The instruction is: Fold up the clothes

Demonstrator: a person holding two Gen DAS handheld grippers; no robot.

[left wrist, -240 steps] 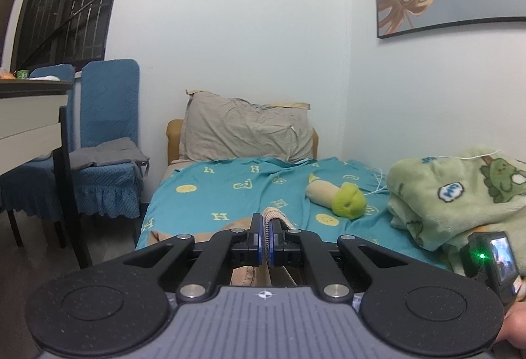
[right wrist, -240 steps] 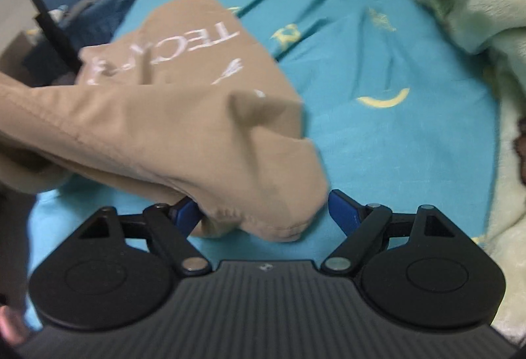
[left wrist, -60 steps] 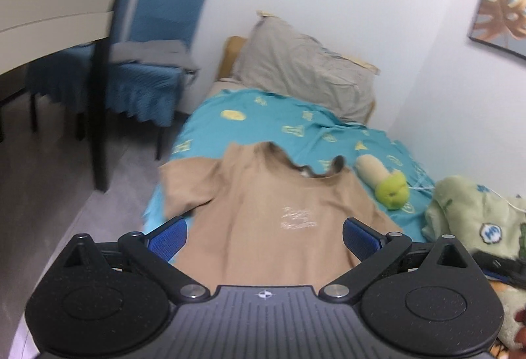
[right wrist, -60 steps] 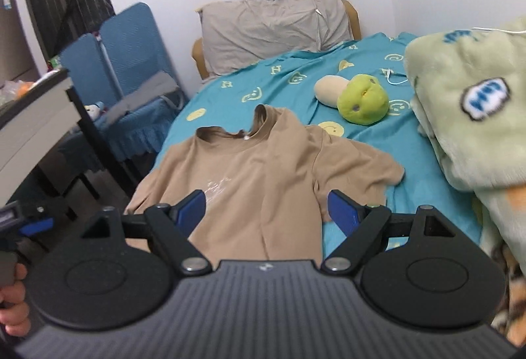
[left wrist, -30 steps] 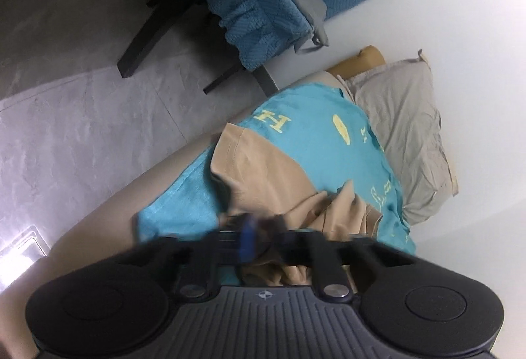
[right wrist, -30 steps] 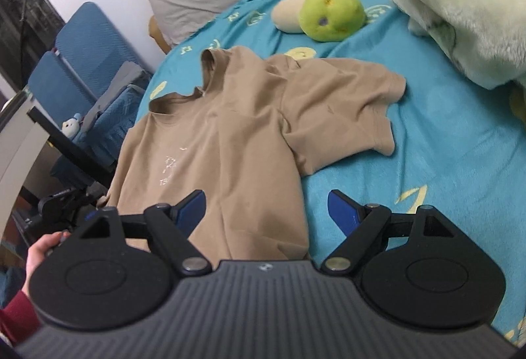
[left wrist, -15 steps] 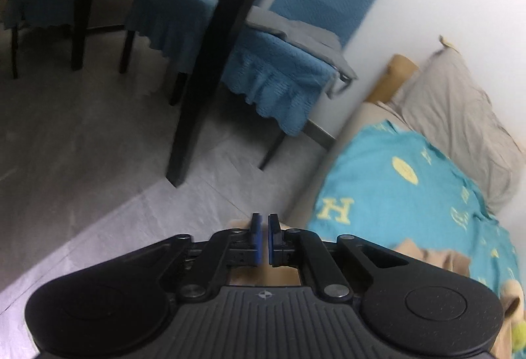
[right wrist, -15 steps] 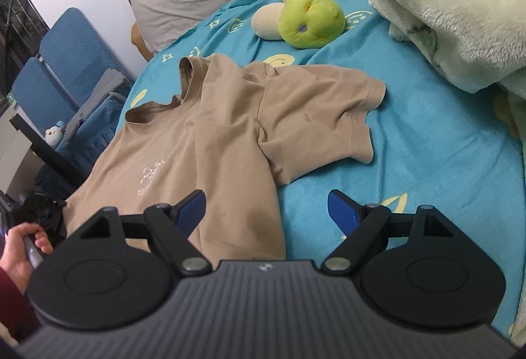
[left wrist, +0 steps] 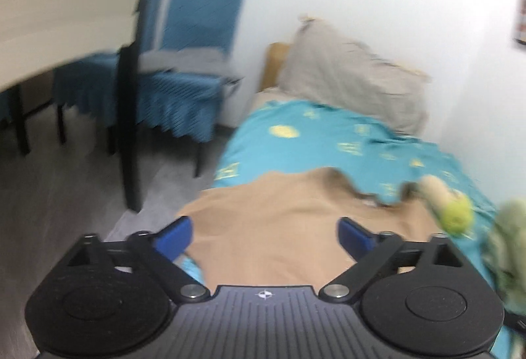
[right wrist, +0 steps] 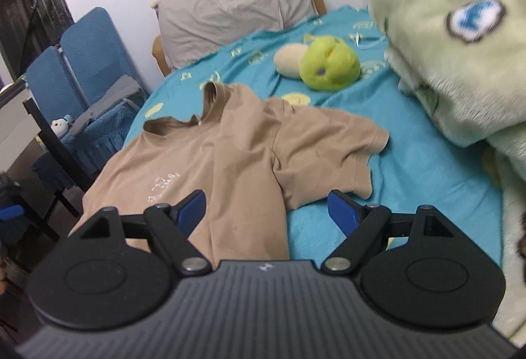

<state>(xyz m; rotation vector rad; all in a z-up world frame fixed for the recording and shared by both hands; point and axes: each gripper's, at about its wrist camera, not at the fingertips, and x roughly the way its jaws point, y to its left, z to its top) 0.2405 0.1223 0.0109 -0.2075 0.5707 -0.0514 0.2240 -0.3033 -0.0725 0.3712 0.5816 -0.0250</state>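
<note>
A tan T-shirt (right wrist: 230, 145) lies spread face up on the teal bed sheet (right wrist: 427, 168), collar toward the pillow, its right sleeve (right wrist: 328, 142) splayed out. In the blurred left wrist view the same T-shirt (left wrist: 279, 214) covers the bed's near end. My left gripper (left wrist: 264, 235) hovers above the shirt's lower part, its jaws opening wide with nothing pinched between them. My right gripper (right wrist: 266, 211) stands open over the shirt's hem and right side, pads clear of the cloth.
A grey pillow (right wrist: 230, 14) leans at the bed head. A green and cream plush toy (right wrist: 325, 63) lies beyond the shirt. A folded green fleece blanket (right wrist: 460, 47) fills the right side. Blue-covered chairs (left wrist: 184, 63) and a table (left wrist: 49, 24) stand left of the bed.
The left gripper, shut half a second ago and pointed at the floor and chairs, has risen, rolled level and opened wide. The right gripper's view tilted up slightly; the shirt lies unmoved.
</note>
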